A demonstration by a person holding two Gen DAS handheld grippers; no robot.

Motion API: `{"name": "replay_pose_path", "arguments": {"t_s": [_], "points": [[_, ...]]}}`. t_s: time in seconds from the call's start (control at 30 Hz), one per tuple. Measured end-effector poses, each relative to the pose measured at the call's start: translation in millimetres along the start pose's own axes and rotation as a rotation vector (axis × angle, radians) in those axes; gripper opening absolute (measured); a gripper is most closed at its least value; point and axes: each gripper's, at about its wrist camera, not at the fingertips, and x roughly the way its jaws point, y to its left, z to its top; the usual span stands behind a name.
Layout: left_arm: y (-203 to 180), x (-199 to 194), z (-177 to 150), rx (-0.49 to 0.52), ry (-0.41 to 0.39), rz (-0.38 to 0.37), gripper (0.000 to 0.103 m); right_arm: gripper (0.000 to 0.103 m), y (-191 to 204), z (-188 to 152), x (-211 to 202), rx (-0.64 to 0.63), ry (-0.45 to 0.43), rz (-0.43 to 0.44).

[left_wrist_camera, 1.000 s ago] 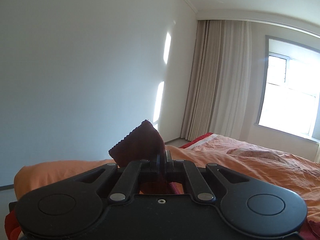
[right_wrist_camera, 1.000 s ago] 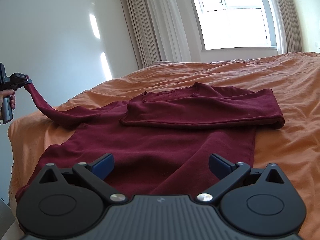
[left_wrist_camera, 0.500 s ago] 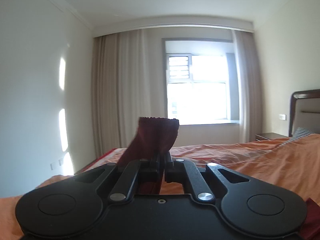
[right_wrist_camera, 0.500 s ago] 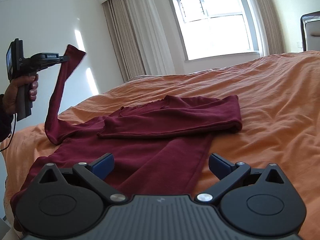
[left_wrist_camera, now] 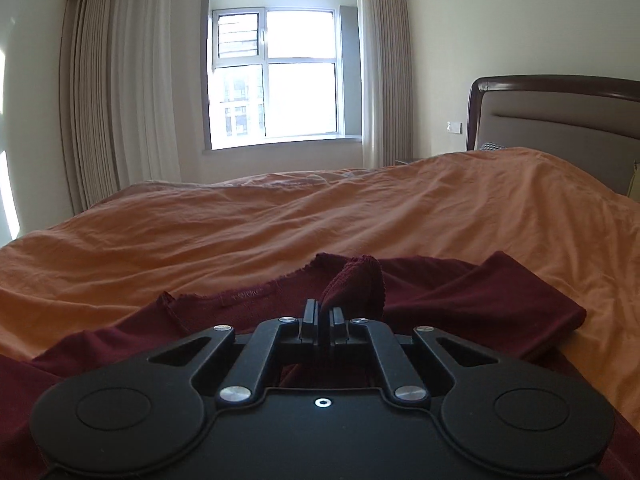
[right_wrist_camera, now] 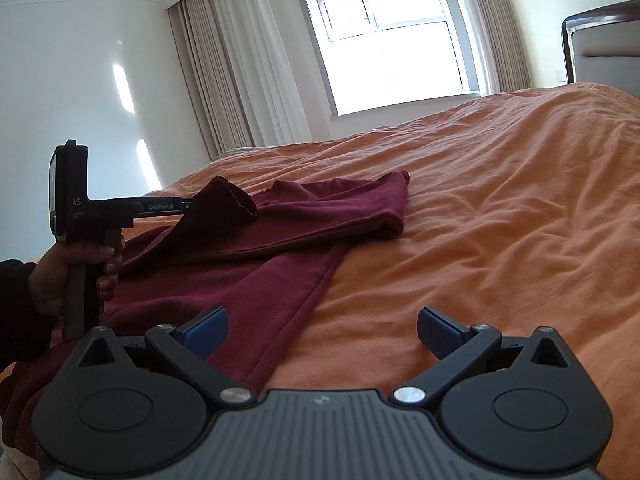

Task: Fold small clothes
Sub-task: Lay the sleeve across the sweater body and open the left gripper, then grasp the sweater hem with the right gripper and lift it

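Note:
A dark red long-sleeved top point(right_wrist_camera: 256, 264) lies on the orange bed cover point(right_wrist_camera: 500, 208), one sleeve point(right_wrist_camera: 352, 212) folded across its chest. My left gripper point(left_wrist_camera: 320, 314) is shut on the cuff of the other sleeve point(left_wrist_camera: 356, 284) and holds it just above the top's neckline point(left_wrist_camera: 248, 294). In the right wrist view that gripper point(right_wrist_camera: 188, 205) is held by a hand point(right_wrist_camera: 80, 268) at the left, with the cuff point(right_wrist_camera: 228, 202) sticking out past its tips. My right gripper point(right_wrist_camera: 320, 328) is open and holds nothing, low over the bed by the top's right edge.
The orange bed cover point(left_wrist_camera: 280, 224) stretches wide to the right and far side. A dark headboard point(left_wrist_camera: 560, 116) stands at the right. A window point(left_wrist_camera: 280, 76) with beige curtains point(left_wrist_camera: 116, 108) fills the far wall.
My left gripper swung the sleeve from out at the left, up and over, then down onto the top's chest. My right gripper shifted right, so the top now sits further left in its view.

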Motion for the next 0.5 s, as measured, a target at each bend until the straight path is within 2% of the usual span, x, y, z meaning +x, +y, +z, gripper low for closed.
{"name": "replay_pose_path", "arguments": {"t_s": [0.1,0.17,0.2,0.27,0.37,0.4,0.47,0.5], "points": [[3,-9,4,-0.017,0.029,-0.032,0.014,0.103,-2,-1,1,0.017,-0.001,-0.003],[5,-7,8,-0.035,0.055,-0.063,0.028,0.103,-1,1,0,0.023,-0.012,-0.002],[7,-8,8,-0.05,0.065,-0.081,0.031,0.103,0,2,0,0.025,-0.017,0.0],[10,-6,9,-0.083,0.098,-0.126,0.048,0.103,2,4,1,0.023,-0.023,0.004],[18,-12,10,-0.127,0.129,-0.175,0.062,0.103,6,9,4,0.017,-0.032,0.009],[20,-16,11,-0.14,0.134,-0.184,0.064,0.103,7,11,6,0.016,-0.036,0.013],[26,-24,13,-0.167,0.143,-0.192,0.077,0.103,10,16,11,0.018,-0.041,0.028],[29,-28,14,-0.181,0.143,-0.193,0.079,0.103,12,20,14,0.023,-0.044,0.038]]}}
